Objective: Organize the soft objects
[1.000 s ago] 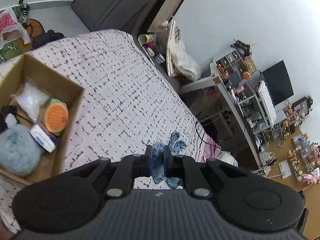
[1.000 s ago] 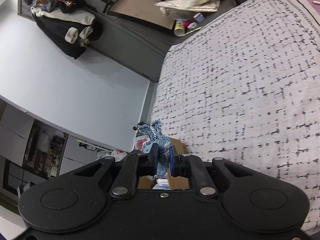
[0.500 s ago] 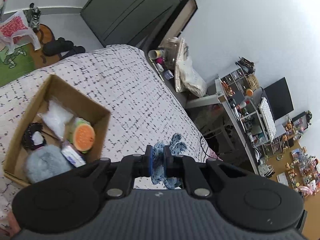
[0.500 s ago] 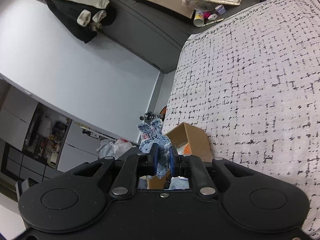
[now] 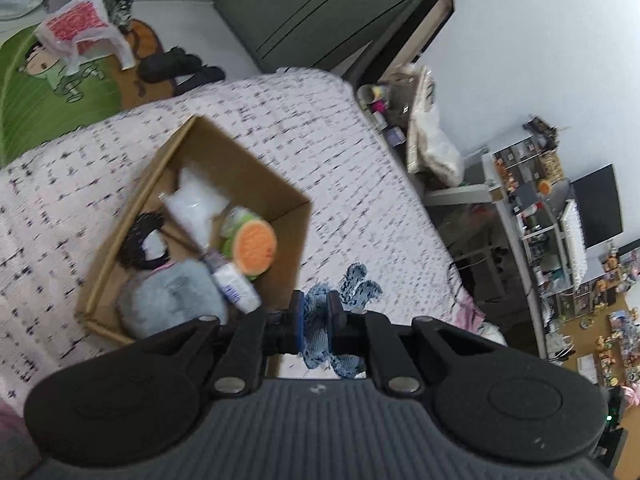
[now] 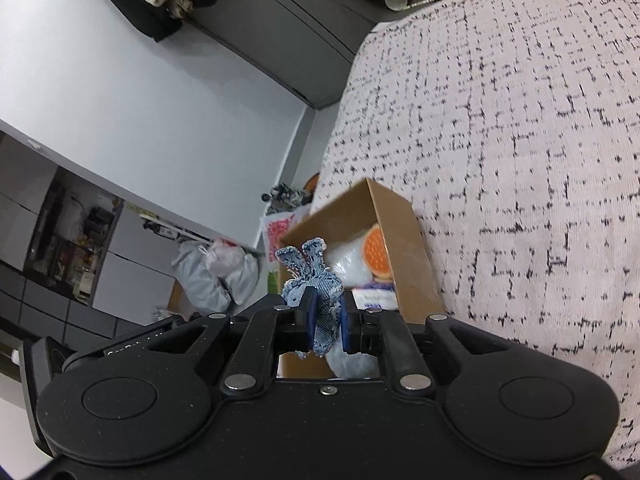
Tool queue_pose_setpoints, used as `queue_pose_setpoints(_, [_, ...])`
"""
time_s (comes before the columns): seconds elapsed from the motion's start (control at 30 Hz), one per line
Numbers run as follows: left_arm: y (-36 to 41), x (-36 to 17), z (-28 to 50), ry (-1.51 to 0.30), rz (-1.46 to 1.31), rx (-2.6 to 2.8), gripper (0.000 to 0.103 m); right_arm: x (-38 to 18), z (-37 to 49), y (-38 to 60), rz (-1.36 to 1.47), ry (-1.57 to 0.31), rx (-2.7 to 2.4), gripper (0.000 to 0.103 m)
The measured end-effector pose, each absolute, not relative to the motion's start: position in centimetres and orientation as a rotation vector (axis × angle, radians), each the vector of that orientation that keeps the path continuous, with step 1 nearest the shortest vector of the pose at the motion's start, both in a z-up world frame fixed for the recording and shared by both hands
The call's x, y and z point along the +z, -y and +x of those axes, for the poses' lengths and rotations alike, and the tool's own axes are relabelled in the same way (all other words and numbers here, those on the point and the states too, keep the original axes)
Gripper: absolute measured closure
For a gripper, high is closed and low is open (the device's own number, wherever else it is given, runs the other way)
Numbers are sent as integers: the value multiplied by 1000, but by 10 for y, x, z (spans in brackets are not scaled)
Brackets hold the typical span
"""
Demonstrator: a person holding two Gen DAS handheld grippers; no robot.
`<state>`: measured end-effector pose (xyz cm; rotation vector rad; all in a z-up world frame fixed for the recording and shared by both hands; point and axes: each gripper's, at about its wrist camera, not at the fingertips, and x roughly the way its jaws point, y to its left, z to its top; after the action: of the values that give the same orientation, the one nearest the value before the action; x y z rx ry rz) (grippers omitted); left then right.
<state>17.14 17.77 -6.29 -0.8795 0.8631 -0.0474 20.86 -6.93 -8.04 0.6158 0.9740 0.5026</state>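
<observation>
My left gripper [image 5: 313, 322] is shut on a blue denim soft toy [image 5: 352, 292], held above the bed just right of a cardboard box [image 5: 296, 232]. The box holds a grey plush [image 5: 172, 300], an orange-faced fruit toy [image 5: 254, 246], a clear bag [image 5: 198, 204], a tissue pack [image 5: 236, 290] and a dark item [image 5: 140, 240]. My right gripper [image 6: 327, 326] is shut on a blue denim piece [image 6: 310, 270], held over the near end of the same box [image 6: 408, 248].
The box sits on a bed with a white, black-flecked cover [image 5: 340, 168], also in the right wrist view [image 6: 520, 120]. A cluttered desk and monitor [image 5: 596, 208] stand right of the bed. A green rug [image 5: 48, 76] and dark wardrobe [image 5: 320, 4] lie beyond.
Both grippers have risen and swung toward the box, each still holding denim. The box now sits nearer the centre of both views.
</observation>
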Motion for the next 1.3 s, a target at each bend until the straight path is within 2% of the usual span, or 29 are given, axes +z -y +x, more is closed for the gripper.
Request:
queue_pose_setpoints(0.23, [-176,-79,170,-946,-829,7,87,-95,203,58,561,-994,458,86])
queue_pose_setpoints(0.3, [-176,-78,168,-945,-831,3,83,-98,202,59,570,-1000,453,76])
queue_pose_setpoints(0.43, [-177,-71,165,-934,-800,20,80,-94,199,60,568,-989,450,74])
queue_pose_setpoints(0.5, [-178,-66,163,-929,-776,28,74,-91,196,62,566,-981,451,74])
queue_pose_setpoints(0.53, [-178,-64,162,-927,-764,33,65,-89,195,62,562,-978,447,73])
queue_pose_setpoints(0.57, [-177,-62,161,-922,-752,38,58,-87,194,64,556,-976,441,70])
queue_pose_setpoints(0.67, [-173,-55,158,-906,-703,52,49,-83,189,67,531,-966,425,57])
queue_pose_setpoints(0.8, [-165,-48,158,-916,-661,56,45,-75,182,76,518,-942,416,54])
queue_pose_setpoints(0.87, [-159,-43,157,-921,-641,61,36,-72,178,81,518,-931,418,51])
queue_pose_setpoints(0.97, [-148,-33,151,-906,-588,74,27,-63,171,90,495,-900,409,41])
queue_pose_setpoints(1.3, [-111,0,126,-870,-463,85,17,-33,144,132,412,-816,409,13])
